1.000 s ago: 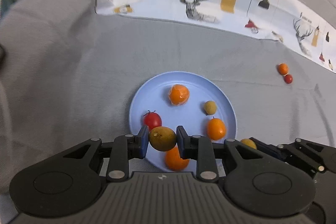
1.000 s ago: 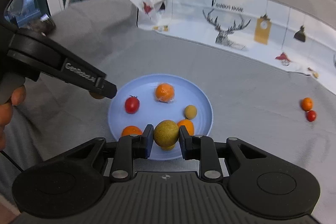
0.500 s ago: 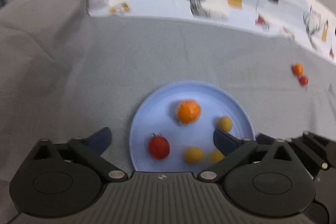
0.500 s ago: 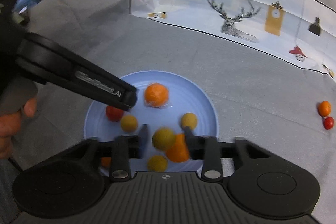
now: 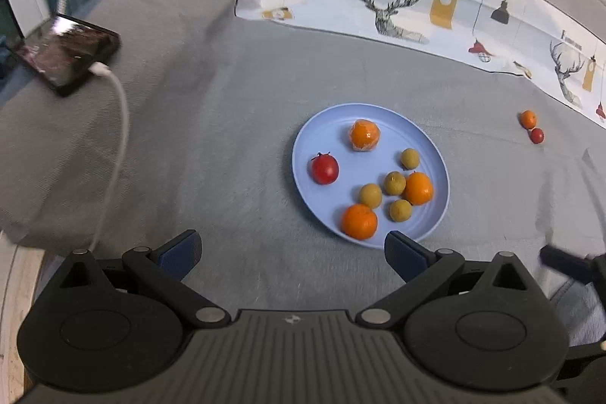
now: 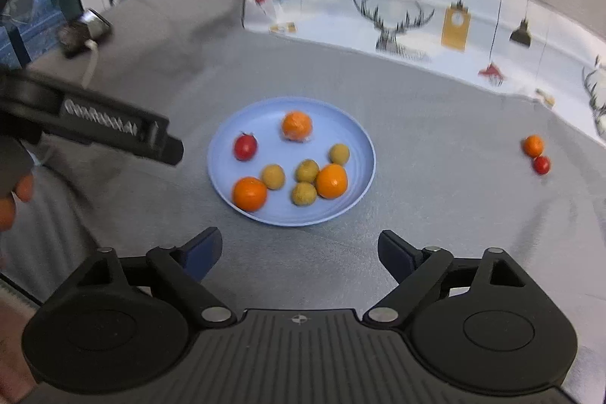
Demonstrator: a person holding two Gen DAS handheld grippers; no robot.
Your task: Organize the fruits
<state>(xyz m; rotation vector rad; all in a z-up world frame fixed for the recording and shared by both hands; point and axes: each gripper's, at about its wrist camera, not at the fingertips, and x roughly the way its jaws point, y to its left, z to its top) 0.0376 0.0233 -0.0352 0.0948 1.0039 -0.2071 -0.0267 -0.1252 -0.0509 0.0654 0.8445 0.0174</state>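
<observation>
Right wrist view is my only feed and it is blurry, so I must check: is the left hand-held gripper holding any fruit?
Observer: No. The left wrist view shows the left hand-held gripper wide open and empty, short of the blue plate.
Operator: And the dark blur at my far left?
Observer: A phone lying screen up, with a white cable plugged into it.
</observation>
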